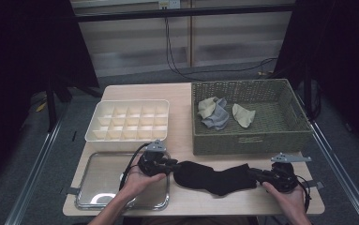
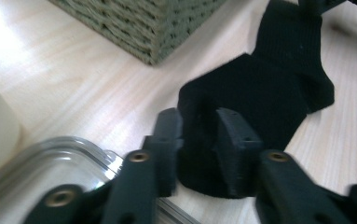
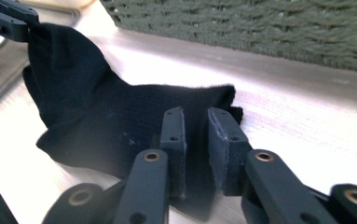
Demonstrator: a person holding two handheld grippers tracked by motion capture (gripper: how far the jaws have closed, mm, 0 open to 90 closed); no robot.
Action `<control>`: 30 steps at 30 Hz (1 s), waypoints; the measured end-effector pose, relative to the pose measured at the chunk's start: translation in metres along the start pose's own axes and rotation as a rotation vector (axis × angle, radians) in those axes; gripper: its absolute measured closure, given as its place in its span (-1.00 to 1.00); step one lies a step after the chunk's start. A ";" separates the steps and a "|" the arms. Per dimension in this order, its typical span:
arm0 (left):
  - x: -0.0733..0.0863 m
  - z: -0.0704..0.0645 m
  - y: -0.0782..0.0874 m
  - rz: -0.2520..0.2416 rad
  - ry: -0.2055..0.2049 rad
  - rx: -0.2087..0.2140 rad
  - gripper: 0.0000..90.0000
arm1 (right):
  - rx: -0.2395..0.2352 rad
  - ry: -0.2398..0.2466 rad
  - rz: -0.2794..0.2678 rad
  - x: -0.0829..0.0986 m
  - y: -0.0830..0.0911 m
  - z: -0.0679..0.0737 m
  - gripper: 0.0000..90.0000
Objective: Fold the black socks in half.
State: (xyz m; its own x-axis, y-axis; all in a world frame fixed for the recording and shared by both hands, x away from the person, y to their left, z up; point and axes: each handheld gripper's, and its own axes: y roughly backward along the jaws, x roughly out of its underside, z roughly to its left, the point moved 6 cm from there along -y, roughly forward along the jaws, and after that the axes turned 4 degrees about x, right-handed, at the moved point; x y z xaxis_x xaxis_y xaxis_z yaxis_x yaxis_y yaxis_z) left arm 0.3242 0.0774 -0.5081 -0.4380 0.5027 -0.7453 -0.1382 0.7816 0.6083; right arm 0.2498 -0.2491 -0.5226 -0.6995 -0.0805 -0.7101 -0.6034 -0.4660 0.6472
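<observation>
A black sock [image 1: 212,177] lies stretched along the table's front edge between my two grippers. My left gripper [image 1: 170,165] is shut on the sock's left end; in the left gripper view the fabric [image 2: 269,79] bunches between the jaws of that gripper [image 2: 199,140]. At the sock's right end my right gripper [image 1: 257,176] is shut on the cloth. In the right gripper view its jaws [image 3: 195,140] pinch the sock's edge, and the sock [image 3: 87,107] runs away toward the left gripper [image 3: 8,18].
A green wicker basket [image 1: 252,140] behind the sock holds a grey sock [image 1: 217,117] and two beige ones. A white compartment box [image 1: 128,136] sits back left. A metal tray [image 1: 97,187] lies at the front left under the left hand.
</observation>
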 end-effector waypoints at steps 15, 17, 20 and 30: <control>0.008 -0.010 -0.019 0.078 -0.070 0.046 0.64 | 0.041 0.023 0.077 0.001 -0.016 -0.001 0.92; 0.009 -0.009 -0.016 0.072 -0.066 0.046 0.67 | 0.040 0.031 0.076 0.001 -0.018 -0.002 0.92; 0.007 -0.009 -0.008 0.043 -0.076 0.038 0.77 | 0.047 0.062 0.073 -0.003 -0.022 -0.004 0.89; 0.008 -0.014 0.003 0.040 -0.050 0.082 0.82 | 0.060 0.056 0.052 -0.012 -0.030 -0.012 0.84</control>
State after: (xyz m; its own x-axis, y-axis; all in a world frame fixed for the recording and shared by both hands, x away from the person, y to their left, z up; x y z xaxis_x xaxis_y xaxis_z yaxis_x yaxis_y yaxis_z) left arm 0.3076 0.0784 -0.5088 -0.3969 0.5500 -0.7348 -0.0476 0.7871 0.6149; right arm 0.2812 -0.2451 -0.5364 -0.7090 -0.1532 -0.6884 -0.5896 -0.4068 0.6978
